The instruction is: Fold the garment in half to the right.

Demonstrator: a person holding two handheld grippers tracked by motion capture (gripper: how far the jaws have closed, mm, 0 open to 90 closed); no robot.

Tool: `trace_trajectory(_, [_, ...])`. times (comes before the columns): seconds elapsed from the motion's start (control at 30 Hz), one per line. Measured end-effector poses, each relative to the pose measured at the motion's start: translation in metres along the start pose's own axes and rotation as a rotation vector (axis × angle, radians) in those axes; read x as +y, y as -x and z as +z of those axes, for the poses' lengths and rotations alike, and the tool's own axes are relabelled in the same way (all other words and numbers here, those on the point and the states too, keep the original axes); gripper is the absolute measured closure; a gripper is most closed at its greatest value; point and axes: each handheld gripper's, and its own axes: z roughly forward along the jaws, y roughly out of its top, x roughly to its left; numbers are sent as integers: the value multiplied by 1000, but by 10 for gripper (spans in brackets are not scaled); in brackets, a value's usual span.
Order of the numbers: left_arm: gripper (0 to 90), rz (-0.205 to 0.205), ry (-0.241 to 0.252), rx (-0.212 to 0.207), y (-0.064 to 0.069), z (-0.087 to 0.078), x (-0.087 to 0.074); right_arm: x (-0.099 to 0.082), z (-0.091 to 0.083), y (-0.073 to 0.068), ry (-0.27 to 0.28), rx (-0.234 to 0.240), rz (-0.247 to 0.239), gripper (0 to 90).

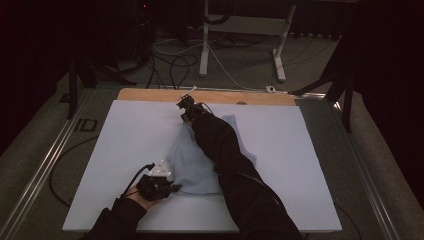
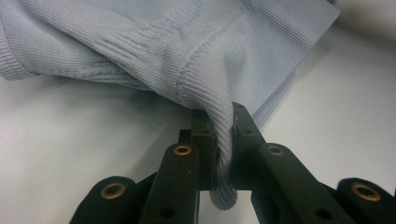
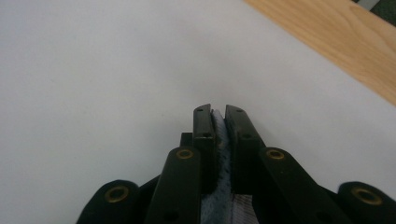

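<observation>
Pale-blue knit garment (image 1: pixel 200 162) lies mid-table; soft, light, floppy imo. We've got left gripper (image 2: pixel 223 140) pinching its ribbed hem, right gripper (image 3: pixel 220 140) clamped on far edge; grip hems, w/ both.

I count one light blue cloth (image 1: pixel 200 165) on one white sheet (image 1: pixel 125 150). I see two grippers, the left gripper (image 1: pixel 172 188) and the right gripper (image 1: pixel 186 102). Each has two black fingers (image 2: pixel 243 135), so that makes four fingers. One fold of the cloth sits between each pair. Past the right fingers runs one wooden strip (image 3: pixel 336 42).
</observation>
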Motion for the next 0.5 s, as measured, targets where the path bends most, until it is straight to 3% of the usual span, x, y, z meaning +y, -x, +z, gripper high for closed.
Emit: trace_trajectory(0.5, [844, 12, -2, 7, 4, -5, 5, 7, -24, 7, 45, 17, -13, 843])
